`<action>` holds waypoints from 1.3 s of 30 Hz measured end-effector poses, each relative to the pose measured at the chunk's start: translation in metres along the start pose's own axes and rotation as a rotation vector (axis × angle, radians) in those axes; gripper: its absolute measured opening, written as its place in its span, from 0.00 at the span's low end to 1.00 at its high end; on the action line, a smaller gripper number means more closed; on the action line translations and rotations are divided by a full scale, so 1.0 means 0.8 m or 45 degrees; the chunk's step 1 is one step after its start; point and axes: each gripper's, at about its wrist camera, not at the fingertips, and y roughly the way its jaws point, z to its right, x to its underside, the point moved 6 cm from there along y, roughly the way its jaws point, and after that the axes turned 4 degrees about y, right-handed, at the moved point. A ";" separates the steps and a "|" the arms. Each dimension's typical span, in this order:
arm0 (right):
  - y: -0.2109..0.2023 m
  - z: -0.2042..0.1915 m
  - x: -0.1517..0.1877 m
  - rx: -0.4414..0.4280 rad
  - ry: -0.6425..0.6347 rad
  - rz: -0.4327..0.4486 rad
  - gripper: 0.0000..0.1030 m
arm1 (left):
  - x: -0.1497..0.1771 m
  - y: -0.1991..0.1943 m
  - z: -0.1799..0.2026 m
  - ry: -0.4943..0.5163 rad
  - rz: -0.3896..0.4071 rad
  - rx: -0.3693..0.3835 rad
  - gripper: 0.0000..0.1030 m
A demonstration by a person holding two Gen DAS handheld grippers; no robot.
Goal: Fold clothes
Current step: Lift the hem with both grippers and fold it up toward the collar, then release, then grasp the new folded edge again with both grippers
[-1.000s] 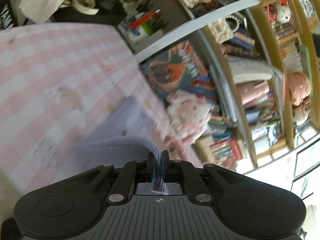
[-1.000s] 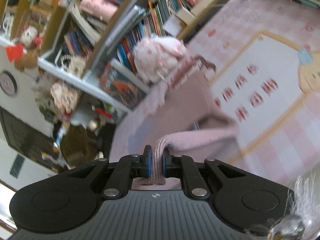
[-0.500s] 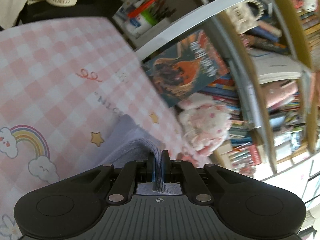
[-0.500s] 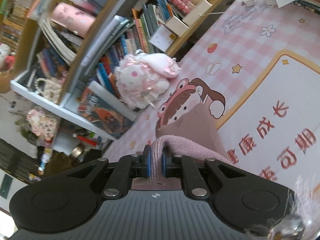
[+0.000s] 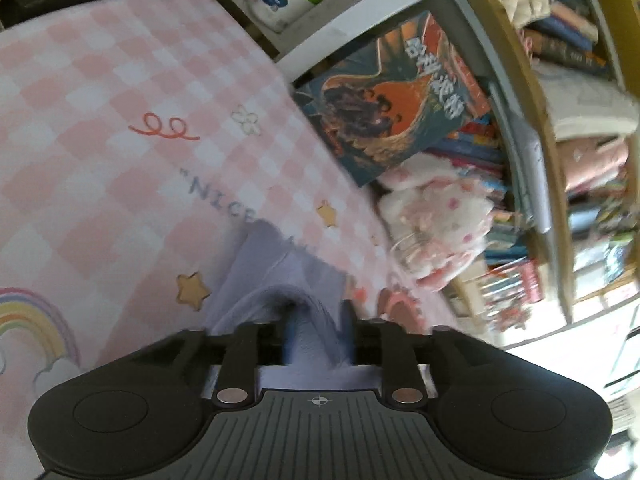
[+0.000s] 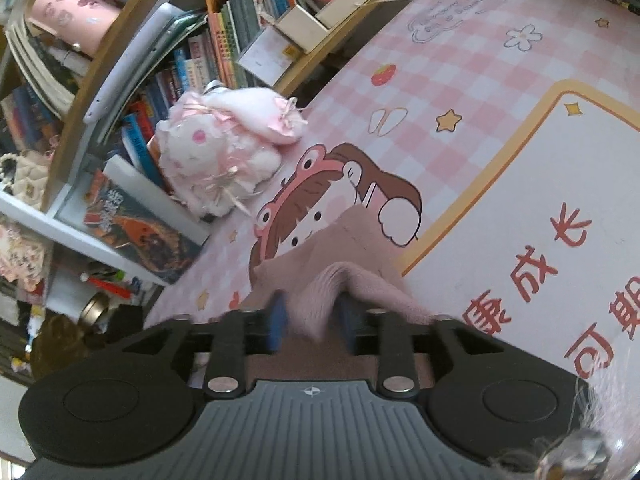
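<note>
Now the garment (image 6: 352, 248), a soft, fuzzy knit that reads dusty pink in the right wrist view and pale lilac (image 5: 276, 264) in the left one, lies on the bench with a raised fold arching up between each gripper's fingers. In both views it narrows away from the camera toward twelve o'clock, its far edge resting flat on the cloth; its full length is hidden under the grippers, so its long axis cannot be told.

The right gripper (image 6: 312, 316) has just been opening: its blue pads stand apart on either side of the fold, and the knit between them is loose. The left gripper (image 5: 318, 332) has likewise just been opening, with the fold standing free between its fingers.

Under the garment lies a pink checked cloth (image 6: 460, 68) printed with stars, a rainbow and a cartoon face. At ten o'clock in the right view sits a pink plush toy (image 6: 224, 152), against a crowded bookshelf (image 6: 168, 40).
</note>
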 end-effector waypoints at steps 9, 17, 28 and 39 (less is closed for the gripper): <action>-0.004 -0.027 -0.017 0.178 -0.419 0.126 0.59 | -0.013 -0.014 0.022 0.509 0.045 -0.164 0.49; 0.056 -0.051 0.012 0.353 -0.951 0.055 0.43 | 0.022 0.048 0.054 1.073 -0.064 -0.363 0.33; 0.065 -0.025 -0.015 0.304 -0.659 0.057 0.04 | -0.004 0.064 0.016 0.878 -0.080 -0.423 0.04; 0.083 -0.008 -0.014 0.338 -0.597 0.021 0.27 | -0.010 0.058 0.007 0.756 -0.073 -0.481 0.31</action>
